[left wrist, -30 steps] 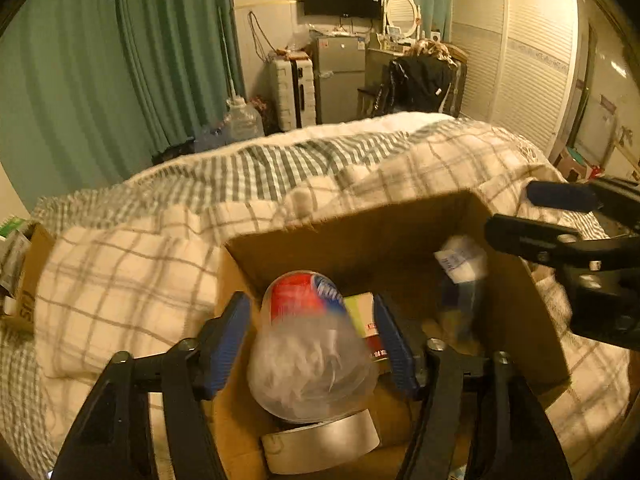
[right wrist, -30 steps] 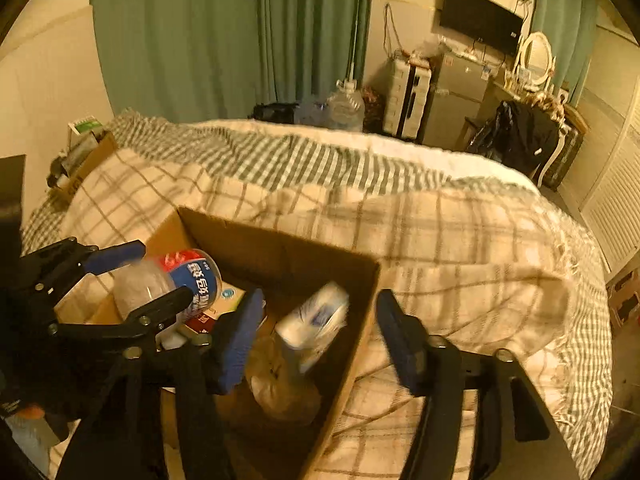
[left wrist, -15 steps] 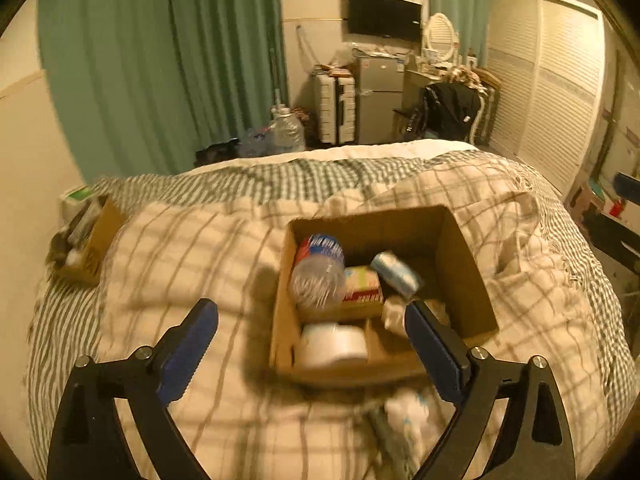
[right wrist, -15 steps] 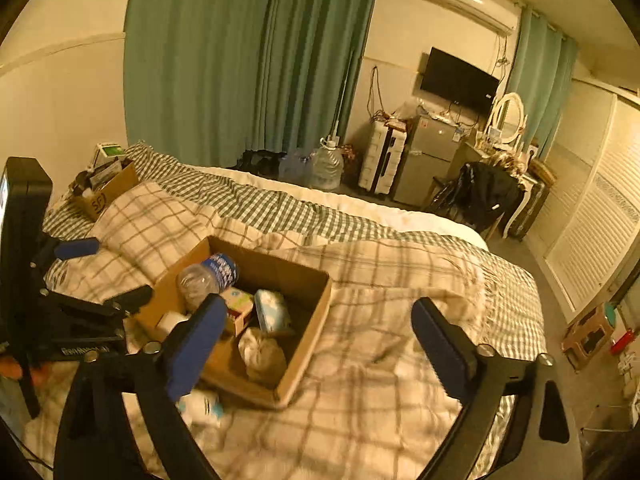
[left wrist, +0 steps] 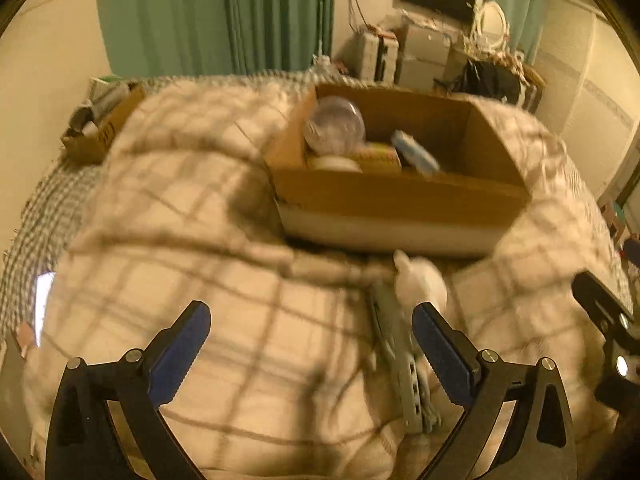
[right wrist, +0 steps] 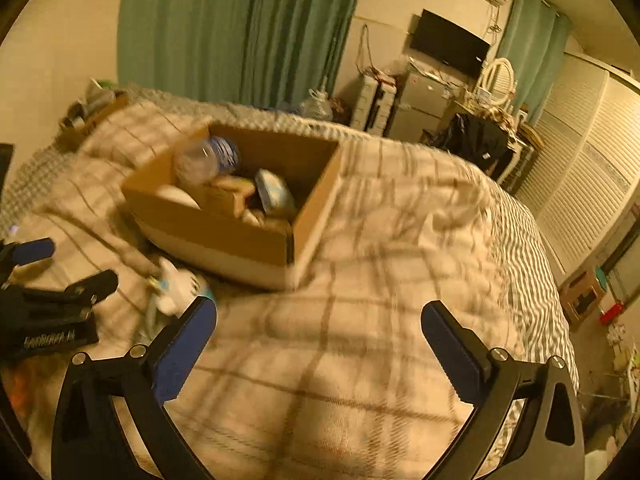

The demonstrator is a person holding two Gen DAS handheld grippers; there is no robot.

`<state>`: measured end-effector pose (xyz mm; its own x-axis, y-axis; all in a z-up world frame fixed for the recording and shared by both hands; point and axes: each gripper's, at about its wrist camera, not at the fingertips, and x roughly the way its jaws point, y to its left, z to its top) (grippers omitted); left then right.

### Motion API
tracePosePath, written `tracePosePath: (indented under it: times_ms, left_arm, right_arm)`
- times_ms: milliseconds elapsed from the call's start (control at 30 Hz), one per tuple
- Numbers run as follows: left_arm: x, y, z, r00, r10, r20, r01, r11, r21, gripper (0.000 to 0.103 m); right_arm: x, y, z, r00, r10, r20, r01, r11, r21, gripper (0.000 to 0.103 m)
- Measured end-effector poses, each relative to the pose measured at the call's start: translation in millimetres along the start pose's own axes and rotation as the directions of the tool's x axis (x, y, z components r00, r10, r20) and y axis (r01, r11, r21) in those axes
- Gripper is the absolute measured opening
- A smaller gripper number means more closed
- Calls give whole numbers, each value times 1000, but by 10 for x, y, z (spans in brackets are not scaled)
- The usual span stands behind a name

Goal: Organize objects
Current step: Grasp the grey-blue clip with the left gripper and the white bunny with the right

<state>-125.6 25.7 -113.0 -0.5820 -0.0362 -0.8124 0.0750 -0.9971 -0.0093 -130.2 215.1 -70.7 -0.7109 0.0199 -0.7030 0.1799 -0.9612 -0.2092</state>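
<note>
left claw (left wrist: 308,332) spread wide, empty, above plaid beige blanket (left wrist: 192,216) on bed. white crumpled object (left wrist: 420,280) on blanket just in front of open brown cardboard box (left wrist: 400,196). box holds clear plastic bottle (left wrist: 334,128), other blurred items. right claw (right wrist: 318,330) spread, empty, near box front.

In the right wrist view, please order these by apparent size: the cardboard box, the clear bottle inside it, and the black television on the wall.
1. cardboard box
2. and 3. clear bottle and television: they look alike in size, and the television is much farther away, so I do not rank them.
</note>
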Motion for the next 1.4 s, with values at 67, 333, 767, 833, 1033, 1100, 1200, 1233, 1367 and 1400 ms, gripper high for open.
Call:
tracePosePath:
  times_ms: [67, 333, 767, 833, 1033, 1100, 1200, 1233, 1367, 1400]
  left_arm:
    - [79, -93, -104, 1000, -4, -20, 4, 999, 32, 103]
    - [310, -511, -257, 991, -78, -107, 93, 985, 143, 77]
    - [202, -259, -317, 978, -172, -121, 179, 983, 51, 12]
    - [83, -183, -304, 981, -170, -89, 175, 984, 42, 12]
    - [-168, 160, -48, 994, -110, 18, 109, 993, 35, 12]
    - [-190, 291, 61, 995, -87, 40, 86, 996, 26, 12]
    - [-149, 462, 198, 997, -55, 54, 54, 998, 16, 12]
    - [-130, 506, 216, 998, -44, 54, 43, 999, 17, 12]
    - [-27, 611, 203, 999, -4, 53, 3, 1000, 30, 12]
    - [4, 633, 184, 999, -16, 44, 15, 1000, 27, 12]
  right_arm:
    - [102, 5, -76, 1000, 0, -25, 0, 1000, 11, 102]
    - [292, 1, -165, 997, 14, -80, -10, 999, 50, 102]
    - [41, -26, -111, 1000, 16, -15, -15, 998, 67, 102]
    - [-10, 29, -82, 1000, 26, -6, -25, 999, 47, 102]
    - [-11, 393, 41, 997, 74, -22, -75, 995, -68, 102]
    - [37, 581, 81, 996, 84, -39, -88, 988, -126, 102]
    - [180, 885, 129, 991, 104, -86, -120, 970, -210, 102]
    - [249, 982, 135, 988, 110, -106, -132, 963, -234, 102]
    - [574, 1213, 143, 966, 160, -204, -206, 950, -233, 102]
    - [649, 1229, 145, 963, 157, -221, -206, 954, -219, 101]
